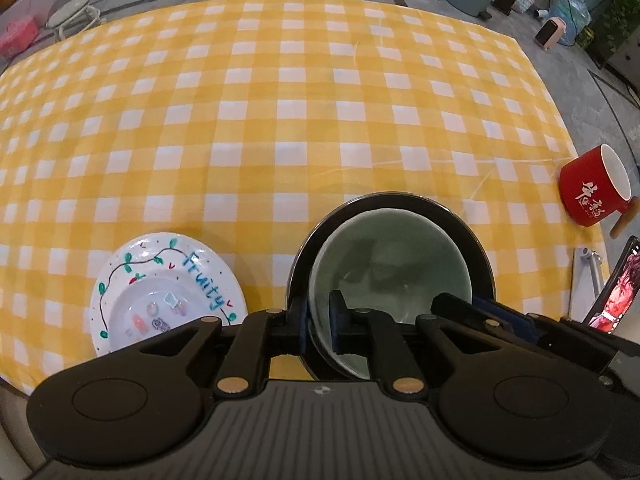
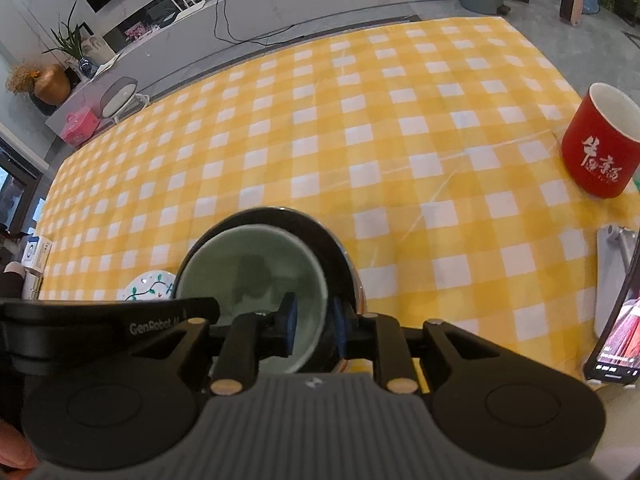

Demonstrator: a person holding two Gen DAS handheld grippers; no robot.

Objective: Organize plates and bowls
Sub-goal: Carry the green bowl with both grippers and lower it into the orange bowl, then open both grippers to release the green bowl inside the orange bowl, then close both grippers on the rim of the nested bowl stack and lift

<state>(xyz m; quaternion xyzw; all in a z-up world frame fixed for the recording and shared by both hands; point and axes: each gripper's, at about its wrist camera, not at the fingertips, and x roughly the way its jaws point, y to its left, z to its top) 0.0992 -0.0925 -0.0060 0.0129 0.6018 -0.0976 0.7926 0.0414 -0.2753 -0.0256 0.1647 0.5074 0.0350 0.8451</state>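
Nesting inside a larger black bowl [image 1: 478, 256], 1 pale green bowl [image 1: 390, 256] sits low and centre on the yellow-and-white checked tablecloth [image 1: 280, 100]; its green rim lies against the near-left inner wall of the black one, leaving a dark crescent on the far and right side.

Left gripper [image 1: 319, 320]: jaws narrow, 1 blue-padded finger outside and 1 inside the left wall of the green bowl, rim between them. Whether the pads press on the wall or stand just clear cannot be told.

Right gripper [image 2: 314, 326]: jaws narrow, straddling the right wall of the green bowl; the left pad stands inside the bowl with a visible gap to the wall, the right pad between green wall and black bowl. No firm clamp is evident.

Item 2: 1 white plate [image 1: 168, 292] painted with a green vine, small fruit figures and the word "Fruity", flat on the cloth just left of the black bowl, apart from it.

Item 3: 1 red mug [image 2: 600, 148] with white lettering and a white interior, upright at the right edge of the cloth, well apart from the bowls.

Item 4: 1 phone [image 2: 616, 332] with a lit screen, propped on a grey stand [image 2: 610, 264] at the near right.
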